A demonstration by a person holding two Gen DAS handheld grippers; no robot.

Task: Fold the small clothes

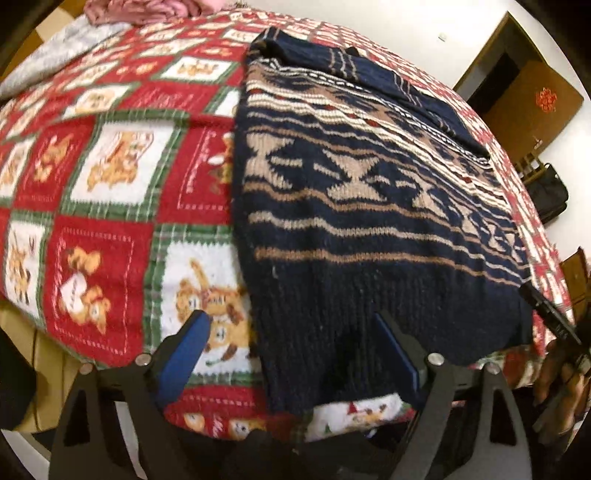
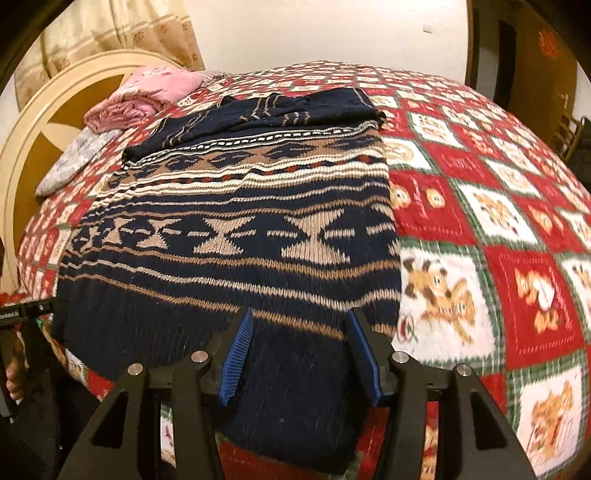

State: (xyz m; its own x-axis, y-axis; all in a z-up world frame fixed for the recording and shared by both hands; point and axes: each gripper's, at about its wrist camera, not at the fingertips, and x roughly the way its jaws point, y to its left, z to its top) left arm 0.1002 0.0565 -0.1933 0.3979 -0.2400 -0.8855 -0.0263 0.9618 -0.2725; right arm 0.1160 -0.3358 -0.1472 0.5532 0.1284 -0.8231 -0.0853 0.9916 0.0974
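Two open claws (image 1: pixel 291 328) (image 2: pixel 301 328) (blue-padded) over navy sweater (image 2: pixel 236 236)

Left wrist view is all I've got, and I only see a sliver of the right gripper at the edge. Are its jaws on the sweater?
Observer: The right gripper has its jaws apart over the sweater at its near hem. The knit lies flat between them and does not look pinched.
Operator: Which part of the hem?
Observer: Toward the corner on the right of that view, with the blanket just beside it.
Operator: What's past the pink cloth?
Observer: The pink cloth lies by a cream headboard, and a patterned curtain hangs behind it.
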